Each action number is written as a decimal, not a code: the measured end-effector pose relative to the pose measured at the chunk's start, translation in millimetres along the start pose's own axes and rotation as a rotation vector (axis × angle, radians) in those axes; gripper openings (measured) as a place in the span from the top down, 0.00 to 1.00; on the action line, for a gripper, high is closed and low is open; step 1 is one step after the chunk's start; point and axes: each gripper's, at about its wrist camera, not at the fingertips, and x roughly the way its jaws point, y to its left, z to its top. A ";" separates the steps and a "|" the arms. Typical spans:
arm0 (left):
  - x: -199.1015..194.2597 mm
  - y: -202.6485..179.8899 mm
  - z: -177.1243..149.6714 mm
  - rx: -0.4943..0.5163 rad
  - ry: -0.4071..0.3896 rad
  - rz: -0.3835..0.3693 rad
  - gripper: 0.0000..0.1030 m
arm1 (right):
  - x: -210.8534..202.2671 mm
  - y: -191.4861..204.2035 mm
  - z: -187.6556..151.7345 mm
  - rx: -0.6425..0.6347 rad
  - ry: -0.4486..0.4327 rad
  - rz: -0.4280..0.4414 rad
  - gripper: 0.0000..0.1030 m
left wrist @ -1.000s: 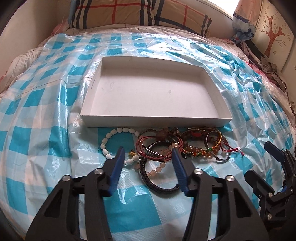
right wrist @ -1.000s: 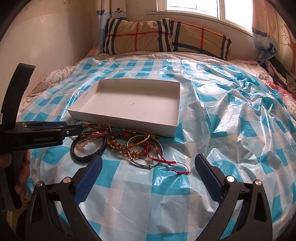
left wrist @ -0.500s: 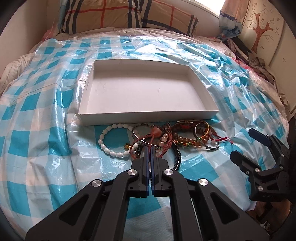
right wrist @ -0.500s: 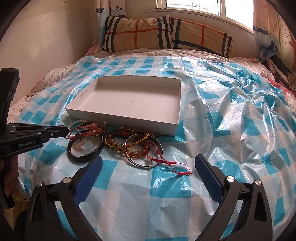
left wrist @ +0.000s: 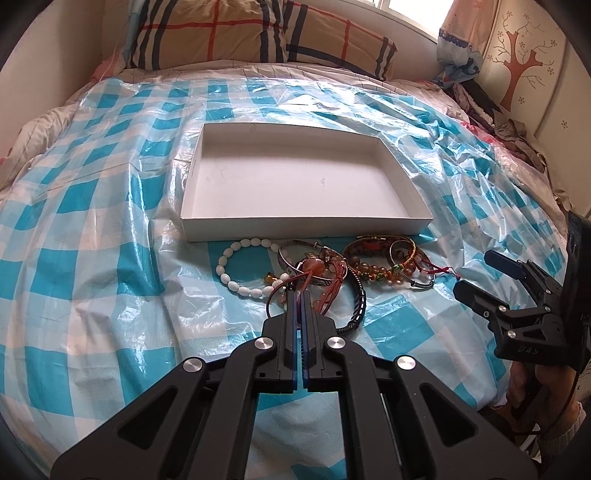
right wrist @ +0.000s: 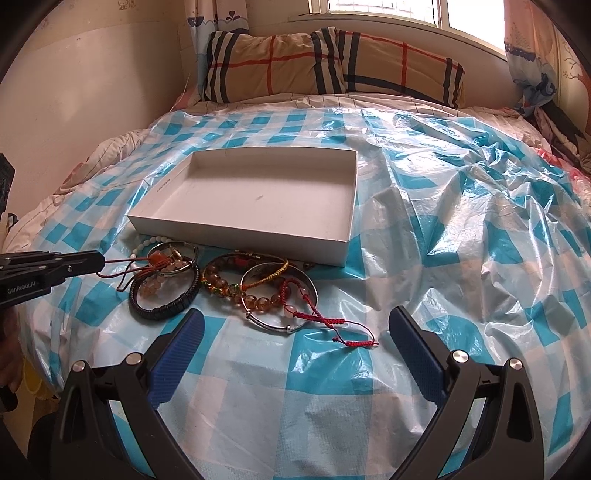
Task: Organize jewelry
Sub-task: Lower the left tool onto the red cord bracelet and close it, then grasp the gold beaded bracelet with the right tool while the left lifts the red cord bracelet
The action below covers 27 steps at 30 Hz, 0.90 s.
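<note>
A shallow white box (left wrist: 415, 225) (right wrist: 236, 232) lies on the checked sheet, with nothing in it. In front of it sits a heap of bracelets: a white bead bracelet (left wrist: 236, 275), a black braided band (left wrist: 360, 295) (right wrist: 166, 308), amber bead bracelets (left wrist: 384, 271) (right wrist: 225, 284), a silver bangle (right wrist: 280, 325) and a red string bracelet (right wrist: 332, 321). My left gripper (left wrist: 300, 291) (right wrist: 96, 261) is shut on the cord of a red cord bracelet with an orange stone (left wrist: 314, 266) (right wrist: 160, 260), pulling it taut off the heap. My right gripper (right wrist: 295, 332) (left wrist: 480, 275) stands open near the heap's front right, holding nothing.
The blue-and-white checked plastic sheet (right wrist: 461, 221) covers a bed. Plaid pillows (left wrist: 258, 33) (right wrist: 332, 66) lie at the head, under a window. A wall runs along the left; clothes are piled at the far right (left wrist: 517, 136). A person's hand (left wrist: 543, 384) holds the right gripper.
My left gripper closed over the heap, caught the red cord bracelet, then drew back and up a little with it. The right gripper stayed where it was, still open.
</note>
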 end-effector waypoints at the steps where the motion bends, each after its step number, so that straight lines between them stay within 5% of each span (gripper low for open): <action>1: 0.4 -0.6 -0.6 0.002 0.001 0.000 0.99 | 2.4 0.3 2.1 0.001 0.003 0.025 0.07; 3: 2.3 -1.0 -0.9 0.001 0.005 -0.001 0.99 | 9.7 2.0 7.3 0.005 0.018 0.068 0.11; 6: 4.8 -0.8 -2.0 -0.006 0.007 -0.003 0.99 | 27.8 1.2 14.4 0.034 0.073 0.122 0.36; 8: 5.2 -0.4 -2.3 -0.007 0.007 -0.005 0.99 | 39.9 -2.4 17.0 0.068 0.112 0.141 0.43; 17: 5.5 0.1 -2.5 -0.006 0.005 -0.004 0.99 | 73.0 -6.3 21.4 0.155 0.174 0.223 0.56; 20: 4.5 1.4 0.2 -0.004 0.000 -0.007 0.99 | 74.4 -5.0 25.9 0.161 0.161 0.256 0.91; 27: -9.5 -2.1 17.2 0.013 -0.039 -0.015 0.99 | 38.1 7.0 35.3 0.115 0.034 0.271 0.96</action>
